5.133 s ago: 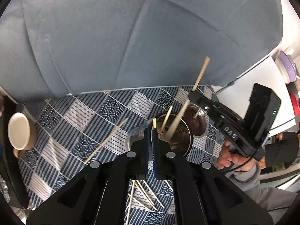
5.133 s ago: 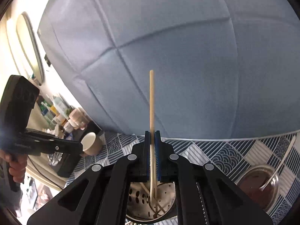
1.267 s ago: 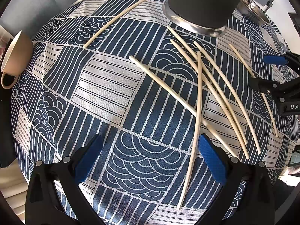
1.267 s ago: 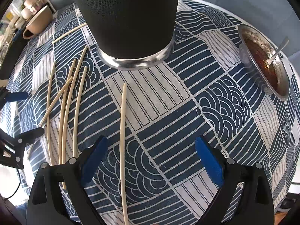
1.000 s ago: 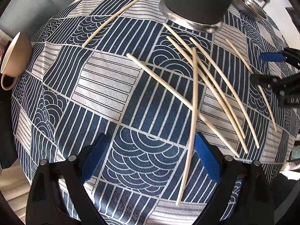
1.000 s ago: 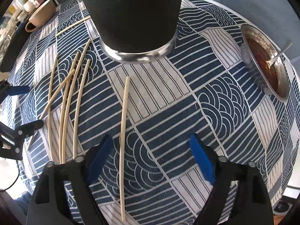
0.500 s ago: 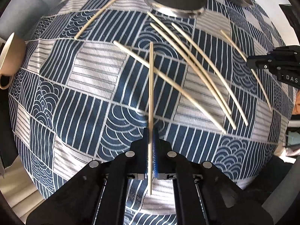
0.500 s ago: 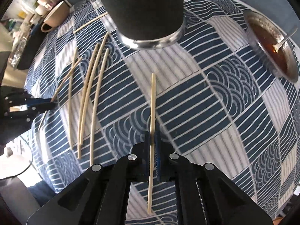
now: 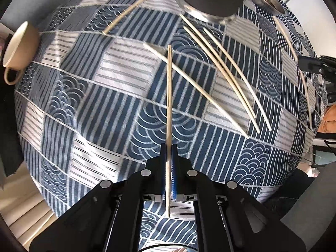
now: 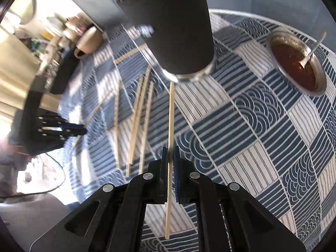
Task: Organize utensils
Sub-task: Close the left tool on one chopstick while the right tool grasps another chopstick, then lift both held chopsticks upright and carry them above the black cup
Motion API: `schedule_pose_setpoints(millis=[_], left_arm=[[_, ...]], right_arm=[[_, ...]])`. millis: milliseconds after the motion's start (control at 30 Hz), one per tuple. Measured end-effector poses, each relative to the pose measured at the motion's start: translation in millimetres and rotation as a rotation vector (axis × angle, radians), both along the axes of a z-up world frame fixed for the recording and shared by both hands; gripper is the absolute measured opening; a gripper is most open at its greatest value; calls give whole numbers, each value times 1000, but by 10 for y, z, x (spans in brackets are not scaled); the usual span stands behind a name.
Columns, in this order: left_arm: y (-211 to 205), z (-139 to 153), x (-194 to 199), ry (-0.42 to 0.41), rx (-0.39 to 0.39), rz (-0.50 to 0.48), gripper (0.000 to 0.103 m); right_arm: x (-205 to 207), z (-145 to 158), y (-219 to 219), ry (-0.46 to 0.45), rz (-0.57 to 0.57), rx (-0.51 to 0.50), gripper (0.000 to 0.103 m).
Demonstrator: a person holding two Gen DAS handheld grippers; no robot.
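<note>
patterned tablecloth (image 9: 117, 79) | both grippers' fingers clamp one chopstick each

blue-and-white patterned tablecloth (image 9: 100, 96) under loose chopsticks (image 9: 229, 71), dark utensil holder (image 10: 178, 33), beige cup (image 9: 19, 44), sauce bowl (image 10: 296, 63)

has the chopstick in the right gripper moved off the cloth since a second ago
Yes. The chopstick lay flat on the tablecloth before; now the shut right gripper has lifted it, its tip near the base of the black holder.

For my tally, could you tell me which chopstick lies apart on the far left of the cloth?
The chopstick lying alone, slanting towards the cup; the others cluster beside the holder.
</note>
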State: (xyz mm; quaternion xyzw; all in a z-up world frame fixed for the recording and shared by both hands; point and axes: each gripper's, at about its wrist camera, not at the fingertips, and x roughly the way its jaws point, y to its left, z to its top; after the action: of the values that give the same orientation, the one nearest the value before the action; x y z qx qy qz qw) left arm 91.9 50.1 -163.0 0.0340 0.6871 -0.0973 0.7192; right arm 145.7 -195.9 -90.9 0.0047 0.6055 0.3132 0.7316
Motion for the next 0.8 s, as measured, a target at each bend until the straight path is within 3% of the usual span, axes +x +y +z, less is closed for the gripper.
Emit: schedule_pose_setpoints(millis=[200,333,567,800], left_arm=[[26,355,150,-64,18,-2,5],[30,624,297,-127,72,5,5],[-8,1092,529,-218,79,-13,5],[-256,1398,681,-304,170,-71,5]], right_arm=[[141,304,-32,-62,-12,52,5],[233,462,-11,-108,-9,68,5],[341,794,0,-175,27,121,5],[571,1104,0,-264,11,161,5]])
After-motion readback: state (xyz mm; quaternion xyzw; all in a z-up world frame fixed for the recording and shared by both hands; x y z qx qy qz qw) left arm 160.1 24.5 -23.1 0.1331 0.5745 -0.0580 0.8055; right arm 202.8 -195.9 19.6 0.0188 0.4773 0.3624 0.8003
